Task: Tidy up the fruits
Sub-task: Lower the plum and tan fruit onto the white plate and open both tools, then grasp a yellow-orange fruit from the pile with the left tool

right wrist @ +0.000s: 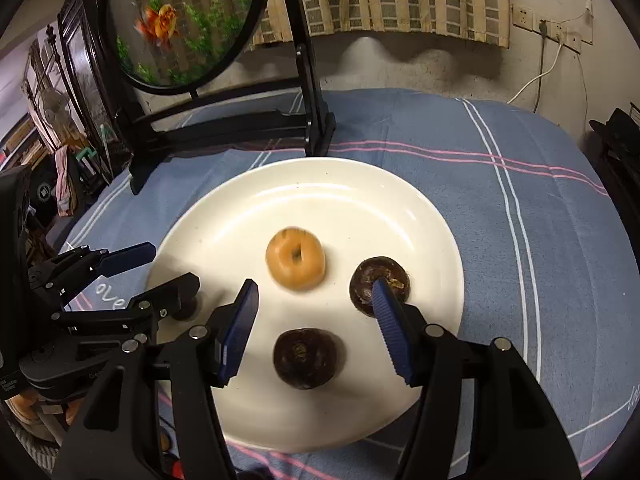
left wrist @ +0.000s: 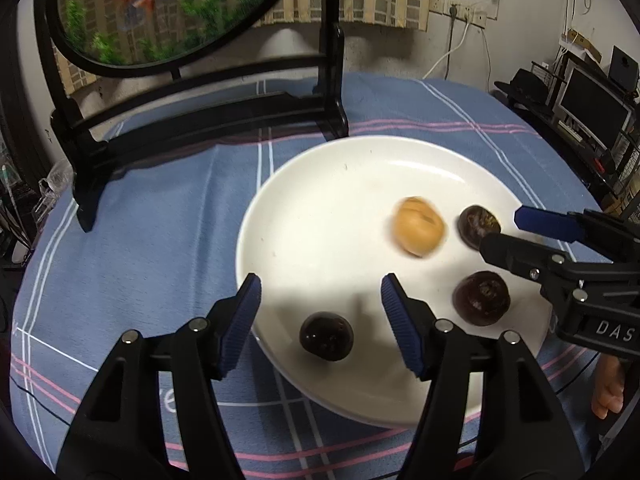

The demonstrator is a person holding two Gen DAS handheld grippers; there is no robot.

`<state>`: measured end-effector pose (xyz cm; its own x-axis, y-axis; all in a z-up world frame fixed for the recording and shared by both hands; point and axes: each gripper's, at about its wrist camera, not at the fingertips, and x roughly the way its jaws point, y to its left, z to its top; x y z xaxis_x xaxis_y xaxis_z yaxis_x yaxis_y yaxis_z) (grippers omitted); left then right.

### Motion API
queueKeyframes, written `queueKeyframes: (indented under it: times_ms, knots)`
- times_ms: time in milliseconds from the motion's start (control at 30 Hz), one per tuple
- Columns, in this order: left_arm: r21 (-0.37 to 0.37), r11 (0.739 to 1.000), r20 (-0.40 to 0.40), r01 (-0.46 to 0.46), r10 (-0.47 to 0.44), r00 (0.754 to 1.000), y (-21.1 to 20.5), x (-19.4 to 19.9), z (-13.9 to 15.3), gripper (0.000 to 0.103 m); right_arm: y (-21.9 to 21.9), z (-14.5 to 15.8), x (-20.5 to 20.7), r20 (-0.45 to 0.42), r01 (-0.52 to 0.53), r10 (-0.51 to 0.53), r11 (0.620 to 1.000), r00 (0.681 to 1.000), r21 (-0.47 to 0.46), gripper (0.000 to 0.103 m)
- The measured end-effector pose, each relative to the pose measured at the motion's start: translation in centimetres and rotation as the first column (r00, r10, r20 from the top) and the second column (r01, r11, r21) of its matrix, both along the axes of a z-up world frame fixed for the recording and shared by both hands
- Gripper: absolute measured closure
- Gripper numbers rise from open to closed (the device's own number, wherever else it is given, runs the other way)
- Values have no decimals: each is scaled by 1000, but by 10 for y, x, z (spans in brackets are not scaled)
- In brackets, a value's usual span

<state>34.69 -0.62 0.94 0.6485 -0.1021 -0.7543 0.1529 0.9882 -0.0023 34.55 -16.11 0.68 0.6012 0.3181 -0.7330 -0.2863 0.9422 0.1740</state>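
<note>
While both grippers hang apart and empty over white plate (left wrist: pixel 312 184), frame centre: roll risk. Orange fruit (left wrist: pixel 418 226), blurred, may roll toward rim. Three dark fruits (right wrist: pixel 306 358) loose on plate; left gripper (left wrist: pixel 320 324) or right gripper (right wrist: pixel 316 330) could nudge them off.

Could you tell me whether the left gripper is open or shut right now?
Open. The left gripper has its blue pads spread apart above the white plate, with nothing between them; the nearest dark fruit lies loose below.
</note>
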Motion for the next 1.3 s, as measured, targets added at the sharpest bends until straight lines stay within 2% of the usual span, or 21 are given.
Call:
queueKeyframes:
  times_ms: [200,333,533,733,767,833,1033,1300]
  knots:
    - [6,1000,17,-12,12,1000,6,-23,12,36,-2,20,-27,30,4,-4,1000,1000,12,43]
    - [28,999,14,-25,25,1000,13,-57,8,35,-15,26,-56,37,20,-21,999,999,35,39]
    - [63,997,21,-40,38,999,22,-110,-3,35,-39,21,-106,23,54,-55,996,998,67,39]
    - [25,998,9,-57,56,998,40,-156,-16,31,-75,3,-148,-5,120,-121,982,993,148,39]
    - [26,998,11,-59,59,998,40,-161,-17,28,-81,0,-153,-16,133,-132,977,991,168,40]
    - [29,998,15,-62,62,998,42,-171,-20,23,-90,-3,-160,-26,148,-146,969,989,198,39]
    - [14,997,23,-69,69,997,50,-194,-23,22,-108,-6,-168,-51,195,-188,948,981,252,39]
    - [12,1000,20,-12,12,1000,43,-202,-25,21,-105,-11,-165,-75,183,-170,952,983,246,39]
